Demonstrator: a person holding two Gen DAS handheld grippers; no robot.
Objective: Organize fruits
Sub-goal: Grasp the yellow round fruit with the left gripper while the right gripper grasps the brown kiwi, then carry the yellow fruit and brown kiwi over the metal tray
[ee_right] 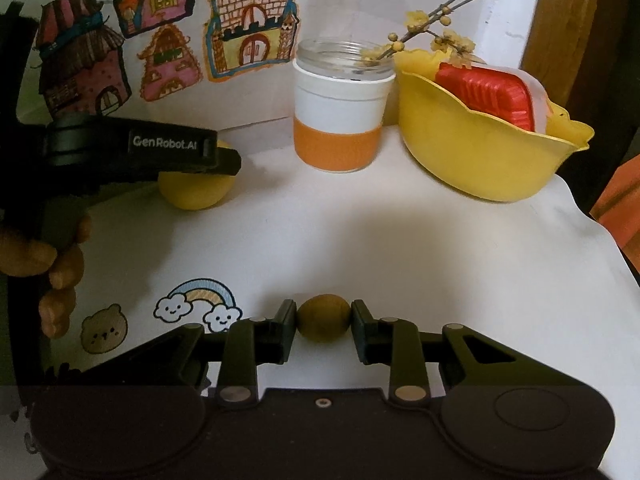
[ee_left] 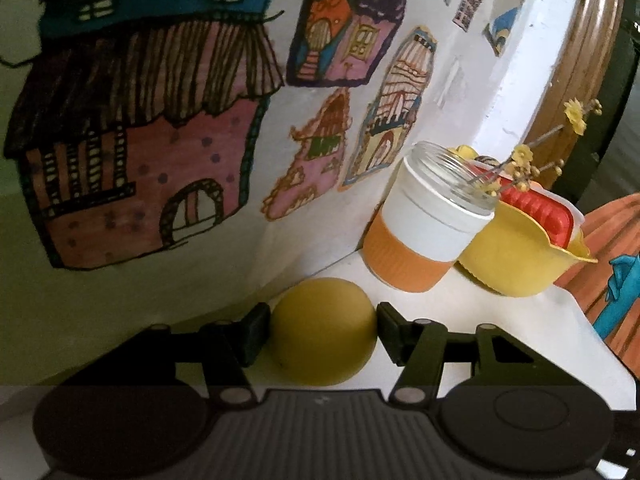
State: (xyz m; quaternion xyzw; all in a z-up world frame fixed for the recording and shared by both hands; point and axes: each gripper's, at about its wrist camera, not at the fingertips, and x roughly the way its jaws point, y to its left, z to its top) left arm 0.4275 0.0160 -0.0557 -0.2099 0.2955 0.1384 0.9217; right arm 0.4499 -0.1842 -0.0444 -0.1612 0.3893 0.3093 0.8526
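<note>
Left black two-finger gripper found clamped on a large round yellow matte fruit, one pad touching each side. Same large yellow fruit seen from the right wrist view resting on the white tabletop, partly hidden under the left gripper's black finger, close to the wall. Bare hand noted wrapped round that gripper's handle at the left edge.

Right black two-finger gripper found closed on a small oval olive-brown fruit, pads in contact at both ends, fruit low over the near part of the tabletop; contact with the surface not determinable.

Beyond, toward the back: white paper cup with an orange ribbed sleeve, upright, holding a clear glass jar with a twig of small yellow blossoms leaning out to the right. Touching or just beside the cup on its right, a wavy-rimmed yellow plastic bowl containing a red ribbed tray with a clear lid, tilted.

Rainbow-and-cloud sticker and bear sticker recorded on the tabletop left of the right gripper. Coloured house drawings observed on the white wall behind
</note>
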